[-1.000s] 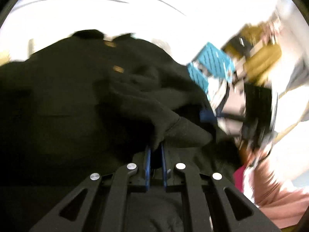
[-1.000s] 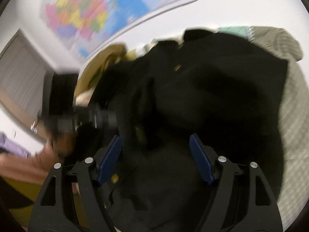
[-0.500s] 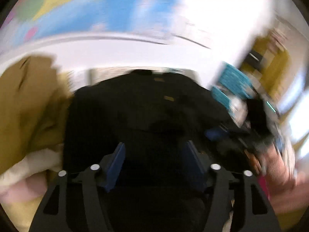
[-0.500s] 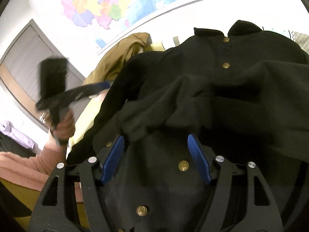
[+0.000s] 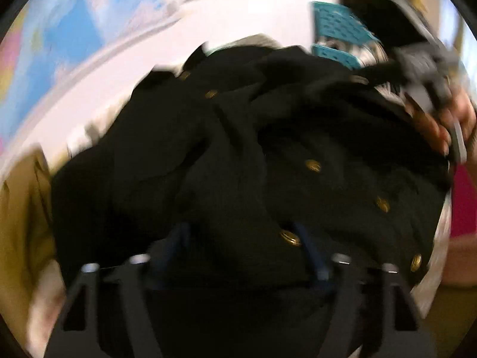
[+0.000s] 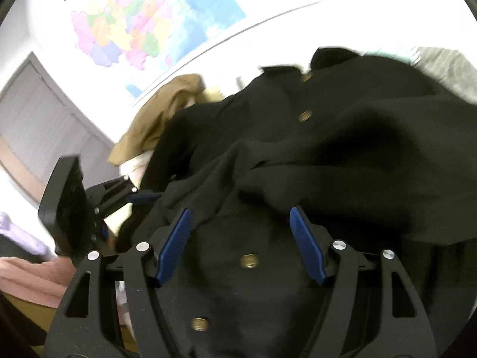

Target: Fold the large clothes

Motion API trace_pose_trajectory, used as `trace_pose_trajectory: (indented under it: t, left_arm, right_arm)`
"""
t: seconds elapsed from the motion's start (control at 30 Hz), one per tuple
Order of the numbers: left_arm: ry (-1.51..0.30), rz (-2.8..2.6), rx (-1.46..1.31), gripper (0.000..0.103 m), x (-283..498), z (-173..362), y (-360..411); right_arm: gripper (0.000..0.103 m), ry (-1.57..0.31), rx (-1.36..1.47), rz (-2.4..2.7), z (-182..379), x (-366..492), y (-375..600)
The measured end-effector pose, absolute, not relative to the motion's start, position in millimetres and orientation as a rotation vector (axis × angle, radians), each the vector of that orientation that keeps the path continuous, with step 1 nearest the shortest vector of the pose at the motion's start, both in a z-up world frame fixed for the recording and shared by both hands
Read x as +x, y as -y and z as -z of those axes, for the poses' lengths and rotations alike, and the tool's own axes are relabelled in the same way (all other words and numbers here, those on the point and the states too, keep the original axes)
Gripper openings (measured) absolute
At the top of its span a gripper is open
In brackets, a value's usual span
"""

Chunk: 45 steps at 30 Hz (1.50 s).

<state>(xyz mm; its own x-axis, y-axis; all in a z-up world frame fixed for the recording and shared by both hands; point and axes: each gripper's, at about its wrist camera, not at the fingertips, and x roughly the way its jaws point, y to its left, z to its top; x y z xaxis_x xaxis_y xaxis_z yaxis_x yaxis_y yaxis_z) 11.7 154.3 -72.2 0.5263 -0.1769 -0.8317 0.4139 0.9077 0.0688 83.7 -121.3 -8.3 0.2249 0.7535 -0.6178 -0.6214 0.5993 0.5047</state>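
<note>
A black coat (image 5: 268,155) with gold buttons lies spread out, one sleeve folded across its front (image 6: 328,176). My left gripper (image 5: 241,229) points down at the coat's lower front. Its jaws are closing with black cloth between them, and the pads do not visibly press on it. That left gripper (image 6: 143,198) also shows at the coat's left edge in the right wrist view. My right gripper (image 6: 238,226) stands open over the button row, nothing pinched. In the left wrist view the right gripper (image 5: 417,68) is a blur at the coat's far right, in a hand.
A tan garment (image 6: 167,104) is heaped at the coat's left (image 5: 21,223). A teal crate (image 5: 340,26) stands behind the coat, a grey knit cloth (image 6: 447,65) at the right. A coloured map (image 6: 143,24) hangs on the wall. A pink sleeve (image 6: 26,277) is at the lower left.
The left gripper let go of the sleeve fold it was shut on, opened wide, swung across the coat and rolled, then narrowed a little. The right gripper stayed open and shifted slightly.
</note>
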Motion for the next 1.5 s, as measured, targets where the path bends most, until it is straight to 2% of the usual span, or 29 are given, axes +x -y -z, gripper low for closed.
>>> trace_pose_trajectory:
  t: [0.07, 0.2, 0.37, 0.43, 0.5, 0.57, 0.67, 0.7, 0.77, 0.93, 1.03, 1.07, 1.2, 1.43, 1.47, 1.5]
  left_arm:
    - [-0.968, 0.361, 0.142, 0.028, 25.7, 63.2, -174.6]
    - [-0.991, 0.379, -0.146, 0.027, 57.3, 45.9, -233.2]
    - [-1.085, 0.278, -0.329, 0.027, 97.2, 67.9, -284.0]
    - [-1.118, 0.251, -0.360, 0.030, 105.6, 76.7, -291.2]
    - [-1.145, 0.227, -0.328, 0.040, 109.3, 85.1, -290.9]
    - [-1.142, 0.216, -0.284, 0.043, 104.5, 87.4, -289.0]
    - [-1.102, 0.228, -0.205, 0.062, 94.4, 79.3, -283.3]
    - [-1.084, 0.241, -0.189, 0.065, 91.9, 77.5, -282.8]
    - [-1.046, 0.229, -0.142, 0.069, 80.2, 70.0, -281.4]
    - [-0.974, 0.227, -0.167, 0.070, 43.6, 49.5, -297.7]
    - [-0.922, 0.183, -0.153, 0.075, 6.3, 38.5, -311.8]
    - [-0.910, 0.171, -0.152, 0.076, -8.9, 35.8, -320.2]
    - [-0.924, 0.101, -0.142, 0.082, -57.3, 43.7, -339.7]
    - [-1.032, 0.171, -0.205, 0.080, -93.1, 86.4, -342.3]
    - [-1.043, 0.200, -0.219, 0.074, -95.3, 90.5, -340.3]
    - [-1.054, 0.219, -0.211, 0.060, -97.4, 93.9, -336.6]
  right_arm:
    - [0.069, -0.925, 0.138, -0.887, 4.4, 90.1, 133.3]
    - [0.069, -0.904, 0.138, -0.728, 0.6, 117.1, 165.9]
    - [0.068, -0.930, 0.113, -0.613, 9.9, 156.4, 182.4]
    - [0.065, -0.960, 0.076, -0.553, 20.3, 177.0, 188.0]
    - [0.065, -0.987, 0.035, -0.474, 30.7, 195.1, 195.3]
    - [0.065, -1.008, 0.038, -0.409, 38.5, 204.4, 202.1]
    - [0.064, -0.975, 0.021, -0.423, 25.4, 196.7, 199.0]
    - [0.064, -0.950, 0.002, -0.454, 17.7, 188.7, 192.6]
    - [0.064, -0.895, -0.027, -0.582, -0.6, 165.6, 170.0]
    - [0.062, -0.847, -0.187, -0.782, -8.0, 133.9, 96.8]
    - [0.066, -0.925, -0.265, -0.819, 19.0, 132.2, 61.1]
    - [0.071, -0.953, -0.277, -0.827, 27.4, 132.1, 56.1]
    - [0.071, -0.982, -0.261, -0.818, 29.5, 123.2, 61.2]
    - [0.073, -0.913, -0.105, -1.049, -19.6, 59.2, 71.5]
    - [0.073, -0.910, -0.116, -1.075, -22.6, 46.5, 65.7]
    - [0.073, -0.912, -0.124, -1.103, -23.7, 35.8, 60.4]
